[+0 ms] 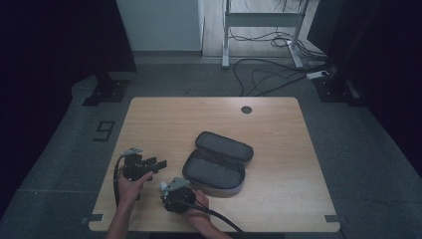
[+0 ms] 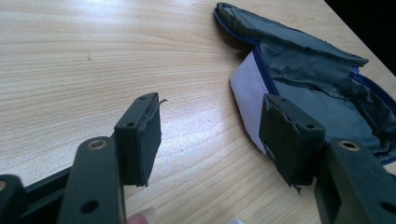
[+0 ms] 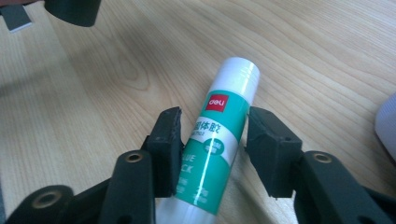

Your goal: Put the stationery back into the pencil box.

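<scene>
Glue stick (image 3: 219,140), white cap and green-and-white plastic barrel, lies flat on the light wood-grain surface (image 3: 327,51) near the front edge, just beside the open grey fabric pencil case with blue zip trim (image 1: 216,164). Judgement: light, rigid, smooth round tube, so it will likely roll or squirt out if pinched off-centre; take it across the mid-barrel, on the label band, pads square to the axis, not on the cap, which could pull off. Not fragile. Labelling: red square with "deli" in white, a line of Chinese characters on the white band, partial "LUE" and "CK" lower down, rest hidden by the fingers. Right gripper (image 3: 212,144) straddles the barrel, fingers about half open; the left-hand pad sits at or against the tube, a gap shows at the other, so no firm grip yet as far as I can tell. In the high view the right gripper (image 1: 175,193) sits low, close to the case's near corner. Left gripper (image 2: 212,135) wide open, holding nothing, hovering over bare wood with the case's pale side wall (image 2: 247,100) just beside one finger. Case lid is folded back, interior looks empty from here.
</scene>
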`<state>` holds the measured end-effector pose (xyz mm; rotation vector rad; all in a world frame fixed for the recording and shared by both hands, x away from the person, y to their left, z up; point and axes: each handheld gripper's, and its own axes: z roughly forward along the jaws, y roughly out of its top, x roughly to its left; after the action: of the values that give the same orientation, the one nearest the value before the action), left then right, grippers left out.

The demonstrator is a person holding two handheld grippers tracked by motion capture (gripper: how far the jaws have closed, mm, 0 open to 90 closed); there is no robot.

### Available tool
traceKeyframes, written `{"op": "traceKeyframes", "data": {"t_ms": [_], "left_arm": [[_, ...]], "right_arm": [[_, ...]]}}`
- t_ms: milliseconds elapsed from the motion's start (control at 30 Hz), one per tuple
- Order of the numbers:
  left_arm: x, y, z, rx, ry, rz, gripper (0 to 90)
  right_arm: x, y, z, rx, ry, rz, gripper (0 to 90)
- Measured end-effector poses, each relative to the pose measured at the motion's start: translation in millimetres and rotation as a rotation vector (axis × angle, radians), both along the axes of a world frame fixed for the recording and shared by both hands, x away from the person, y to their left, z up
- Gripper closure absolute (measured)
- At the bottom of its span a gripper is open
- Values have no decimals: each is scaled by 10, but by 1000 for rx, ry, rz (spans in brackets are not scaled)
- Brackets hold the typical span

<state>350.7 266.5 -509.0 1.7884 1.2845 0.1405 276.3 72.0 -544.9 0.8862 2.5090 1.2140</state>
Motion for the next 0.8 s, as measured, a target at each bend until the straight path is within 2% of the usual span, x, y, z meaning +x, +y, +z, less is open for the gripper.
{"op": "traceKeyframes", "data": {"t_ms": [167, 367, 533, 800], "left_arm": [[2, -6, -6, 2, 1, 0, 389], [4, -1, -24, -2, 6, 7, 389], [0, 11, -13, -2, 0, 6, 390], [1, 16, -16, 1, 1, 7, 390]], "right_arm": [[14, -14, -10, -9, 11, -4, 627], [14, -12, -28, -20, 8, -1, 640], [13, -25, -5, -32, 14, 26, 648], [-17, -137, 140, 9, 6, 53, 649]]}}
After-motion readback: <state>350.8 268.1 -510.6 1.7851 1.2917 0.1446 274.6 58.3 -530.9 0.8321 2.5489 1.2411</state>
